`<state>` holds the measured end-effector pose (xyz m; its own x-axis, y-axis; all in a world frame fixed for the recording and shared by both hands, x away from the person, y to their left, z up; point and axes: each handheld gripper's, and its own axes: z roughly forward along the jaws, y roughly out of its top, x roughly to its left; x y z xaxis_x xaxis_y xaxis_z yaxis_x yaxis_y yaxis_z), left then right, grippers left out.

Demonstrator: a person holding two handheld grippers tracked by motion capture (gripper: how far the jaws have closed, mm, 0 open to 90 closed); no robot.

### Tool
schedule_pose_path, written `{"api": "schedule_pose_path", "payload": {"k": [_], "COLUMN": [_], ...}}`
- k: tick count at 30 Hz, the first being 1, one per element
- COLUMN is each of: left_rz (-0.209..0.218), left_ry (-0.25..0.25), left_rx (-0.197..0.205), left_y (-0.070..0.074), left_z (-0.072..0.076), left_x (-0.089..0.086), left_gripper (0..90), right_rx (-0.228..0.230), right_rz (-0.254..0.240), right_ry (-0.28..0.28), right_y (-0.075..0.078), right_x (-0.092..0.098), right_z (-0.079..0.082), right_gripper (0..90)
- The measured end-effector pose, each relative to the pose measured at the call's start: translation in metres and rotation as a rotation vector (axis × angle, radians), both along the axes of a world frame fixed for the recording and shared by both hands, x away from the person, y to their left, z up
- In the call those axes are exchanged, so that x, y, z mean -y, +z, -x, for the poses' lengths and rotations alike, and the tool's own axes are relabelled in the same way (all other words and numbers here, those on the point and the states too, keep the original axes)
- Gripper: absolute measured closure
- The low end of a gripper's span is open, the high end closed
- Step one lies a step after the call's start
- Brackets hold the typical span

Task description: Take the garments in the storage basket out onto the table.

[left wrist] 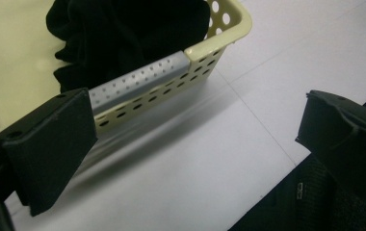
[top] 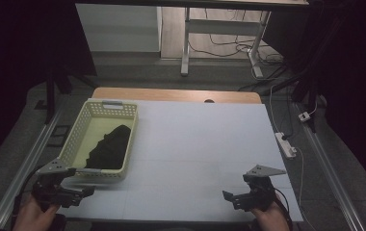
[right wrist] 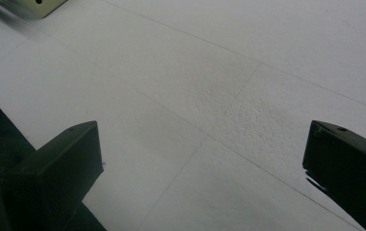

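A pale yellow perforated basket (top: 77,131) stands on the left part of the white table (top: 200,139). A crumpled black cloth (top: 110,147) lies inside it. My left gripper (top: 87,181) is at the basket's near end, open, with nothing between its jaws. In the left gripper view the basket's near wall (left wrist: 171,79) and the black cloth (left wrist: 123,33) lie just ahead of the left gripper (left wrist: 195,144). My right gripper (top: 236,187) is open over bare table near the front right edge. The right gripper (right wrist: 200,163) looks across the white table surface (right wrist: 229,77).
A corner of the basket (right wrist: 36,6) shows at the top left of the right gripper view. A white power strip (top: 285,144) with its cable lies on the floor to the right of the table. Desk legs (top: 186,43) and cables stand beyond the table's far wooden edge (top: 176,94).
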<state>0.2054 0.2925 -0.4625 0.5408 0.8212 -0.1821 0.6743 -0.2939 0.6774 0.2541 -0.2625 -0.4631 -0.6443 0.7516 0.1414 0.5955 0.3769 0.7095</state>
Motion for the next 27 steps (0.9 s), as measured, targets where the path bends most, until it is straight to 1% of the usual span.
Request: {"api": "schedule_pose_path", "payload": {"k": [3, 13, 19, 22, 25, 27], "left_rz": [-0.006, 0.001, -0.015, -0.046, -0.053, -0.062], "left_ry": [-0.005, -0.013, -0.005, -0.004, -0.003, 0.000], "left_rx": [-0.003, 0.001, -0.006, -0.010, -0.016, -0.023], "left_y": [0.002, 0.005, 0.006, 0.007, 0.007, 0.007], "left_z": [-0.005, -0.019, -0.030, -0.037, -0.042, -0.049], "left_x": [0.003, 0.006, 0.008, 0.010, 0.012, 0.013], "left_gripper": [0.2, 0.0, 0.0, 0.0, 0.0, 0.0], "right_rx": [-0.003, -0.003, -0.004, -0.005, -0.005, -0.005], "right_rz": [0.000, 0.002, 0.002, 0.001, 0.004, 0.006], "right_ry": [0.000, 0.001, -0.001, 0.000, 0.001, 0.001], "right_y": [0.000, 0.000, 0.000, -0.001, 0.000, 0.000], "right_x": [0.000, 0.000, 0.000, -0.001, -0.001, -0.001], "right_z": [0.000, 0.000, 0.000, -0.001, 0.000, -0.001], "right_gripper": [0.1, 0.1, 0.1, 0.1, 0.1, 0.1]}}
